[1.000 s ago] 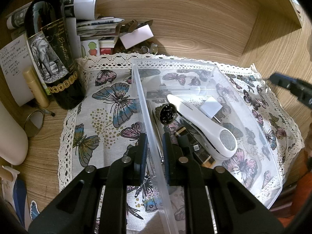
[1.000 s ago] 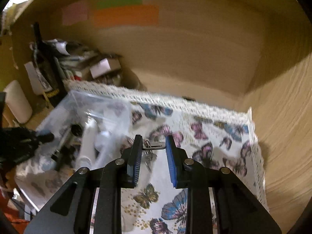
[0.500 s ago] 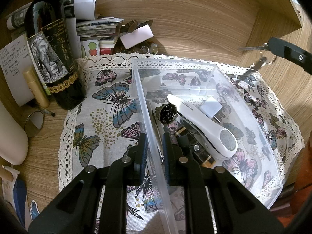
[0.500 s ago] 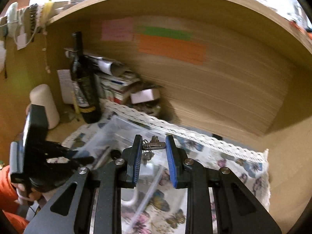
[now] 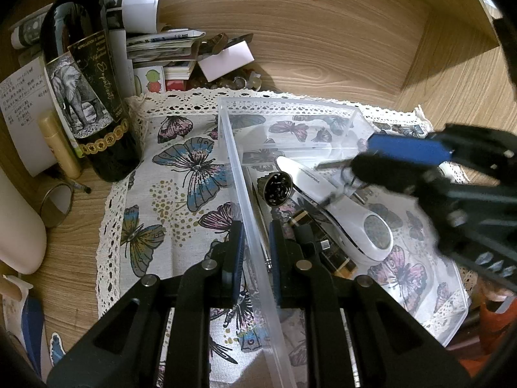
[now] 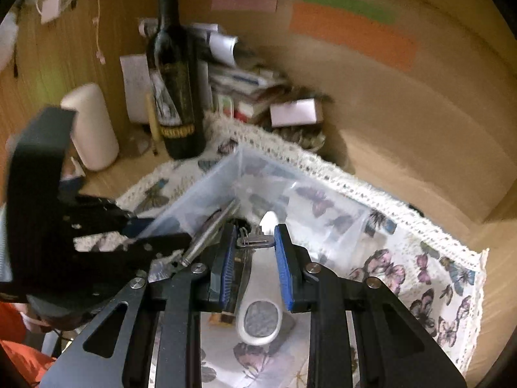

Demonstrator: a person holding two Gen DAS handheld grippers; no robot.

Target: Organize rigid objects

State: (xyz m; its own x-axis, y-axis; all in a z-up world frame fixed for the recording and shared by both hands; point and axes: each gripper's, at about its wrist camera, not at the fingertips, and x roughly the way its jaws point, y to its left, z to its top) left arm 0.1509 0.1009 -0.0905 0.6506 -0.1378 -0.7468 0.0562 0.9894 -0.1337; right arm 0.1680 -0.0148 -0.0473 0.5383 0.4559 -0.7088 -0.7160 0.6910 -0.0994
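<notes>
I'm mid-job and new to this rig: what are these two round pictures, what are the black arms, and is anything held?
There is no robot here: a person holds a pair of tongs in each hand, and each carries a fisheye camera looking along its fingers.

The left view shows the left tongs shut on the wall of the clear plastic box, which stands on a butterfly cloth. In the box lie a white handheld device and small dark items. A wine bottle stands beside the cloth.

The right view shows the right tongs over the box, shut on a small bunch of keys.
</notes>
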